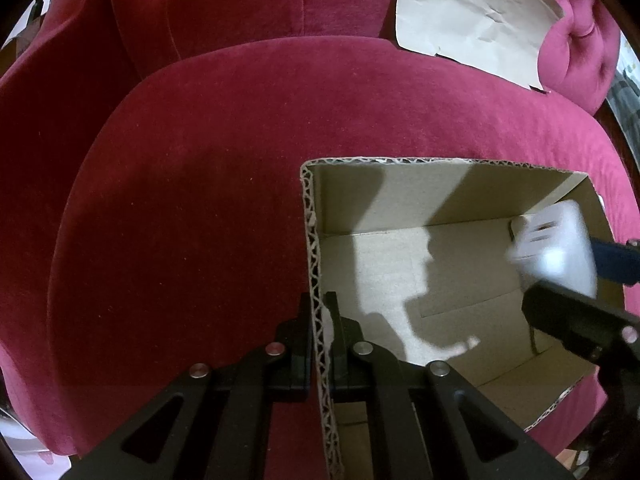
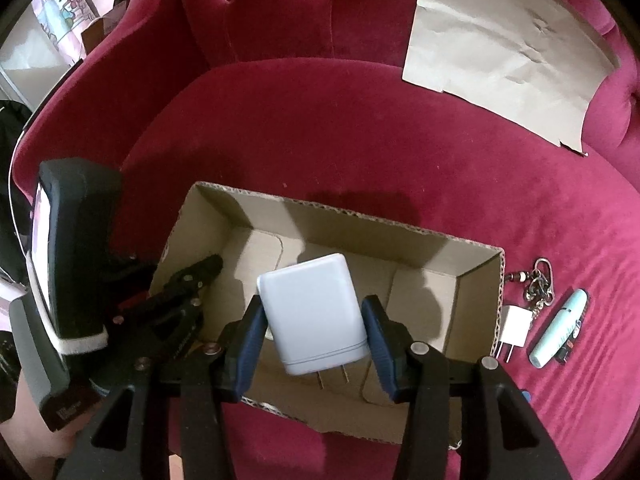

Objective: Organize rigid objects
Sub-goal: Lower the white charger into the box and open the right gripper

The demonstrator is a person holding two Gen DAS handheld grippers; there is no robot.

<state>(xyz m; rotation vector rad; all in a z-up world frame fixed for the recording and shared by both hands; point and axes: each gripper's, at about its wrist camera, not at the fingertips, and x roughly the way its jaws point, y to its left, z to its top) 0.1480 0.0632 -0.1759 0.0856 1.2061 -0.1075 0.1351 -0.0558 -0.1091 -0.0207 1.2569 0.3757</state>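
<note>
Crimson velvet armchair (image 2: 360, 128), open cardboard box (image 2: 224, 216) on its seat, left gripper (image 1: 319, 320) clamped on box wall, right gripper (image 2: 312, 320) over box, white charger (image 2: 312, 312) between its spread pads, grip uncertain, 3 small items right of box

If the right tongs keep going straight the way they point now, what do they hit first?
Probably the bare floor of the cardboard box. The right tongs point down into it with the white charger between their fingers; depth is unclear.

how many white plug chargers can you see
2: a large charger between the right hand-held gripper's fingers over the cardboard box, and a small charger on the red cushion beside it. Nothing seems hidden.
</note>
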